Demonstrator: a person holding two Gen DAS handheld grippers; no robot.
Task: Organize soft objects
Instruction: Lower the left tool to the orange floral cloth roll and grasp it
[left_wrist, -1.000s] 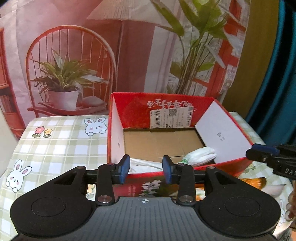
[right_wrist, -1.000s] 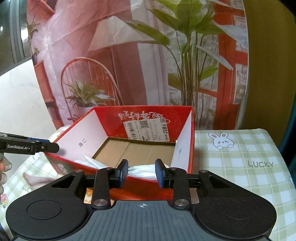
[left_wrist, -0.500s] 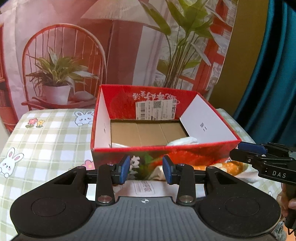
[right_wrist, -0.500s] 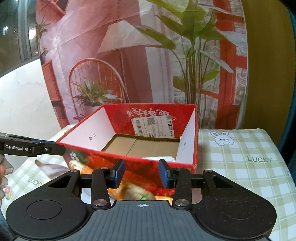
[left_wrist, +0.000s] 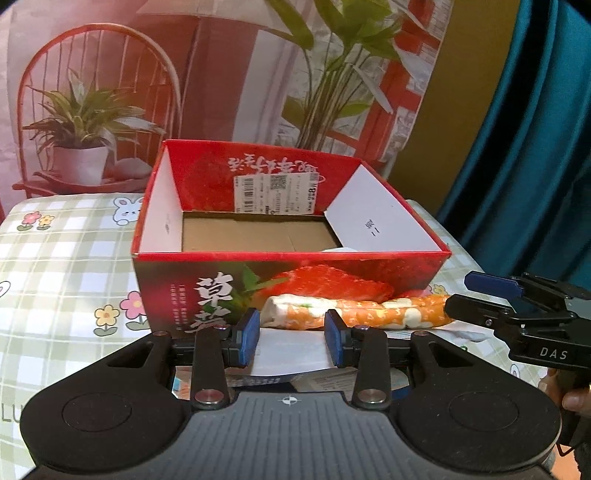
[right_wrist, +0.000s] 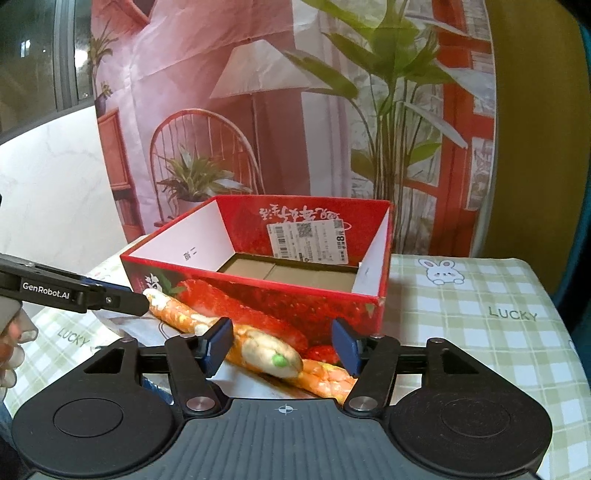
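Observation:
A rolled orange and white patterned cloth (left_wrist: 354, 312) lies on the table in front of a red strawberry box (left_wrist: 288, 271). My left gripper (left_wrist: 291, 338) is open and empty, just short of the cloth's left part. My right gripper (right_wrist: 282, 345) is open with the cloth (right_wrist: 269, 352) lying between its fingers; nothing is held. The box (right_wrist: 258, 295) is open-topped with a brown cardboard floor, and a bit of white soft material (left_wrist: 338, 250) shows inside. The right gripper shows at the right edge of the left wrist view (left_wrist: 491, 295).
The table has a green checked cloth (left_wrist: 66, 258) with bunnies and flowers. White paper and printed sheets (left_wrist: 291, 350) lie under the rolled cloth. A printed backdrop (right_wrist: 295, 110) stands behind the box; a teal curtain (left_wrist: 535, 129) hangs at the right.
Both grippers have pulled back and dropped from above the box to table level in front of it. The rolled cloth came into view, and the right gripper has opened wider.

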